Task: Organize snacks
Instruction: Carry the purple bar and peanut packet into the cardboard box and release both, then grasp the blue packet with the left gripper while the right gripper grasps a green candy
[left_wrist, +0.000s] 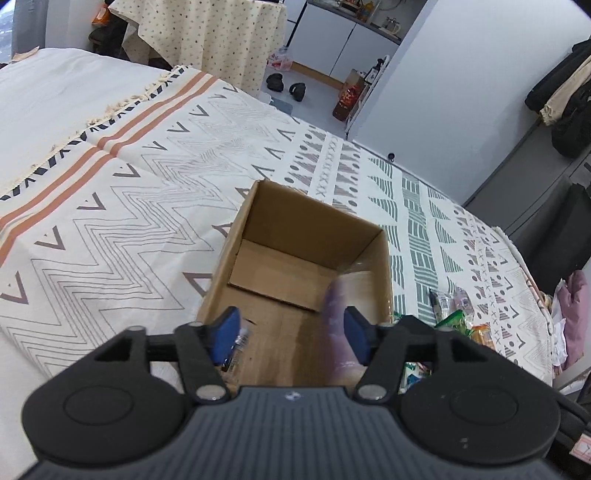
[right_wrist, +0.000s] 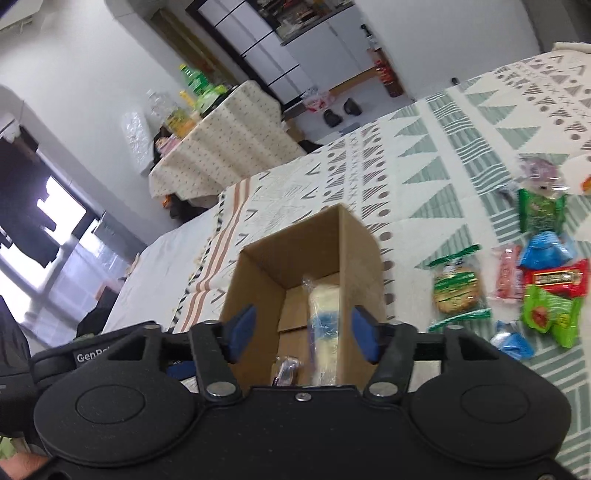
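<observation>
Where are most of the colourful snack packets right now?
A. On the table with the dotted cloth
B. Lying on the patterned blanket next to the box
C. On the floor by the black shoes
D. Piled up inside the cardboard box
B. In the right wrist view the green, red and blue snack packets lie on the patterned blanket beside the cardboard box, which holds only a few items.

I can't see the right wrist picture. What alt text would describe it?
An open two-finger claw hovers over an open cardboard box on a patterned bedspread, with a blurred pale packet between its blue pads. Colourful snack packets lie scattered to the right.
</observation>
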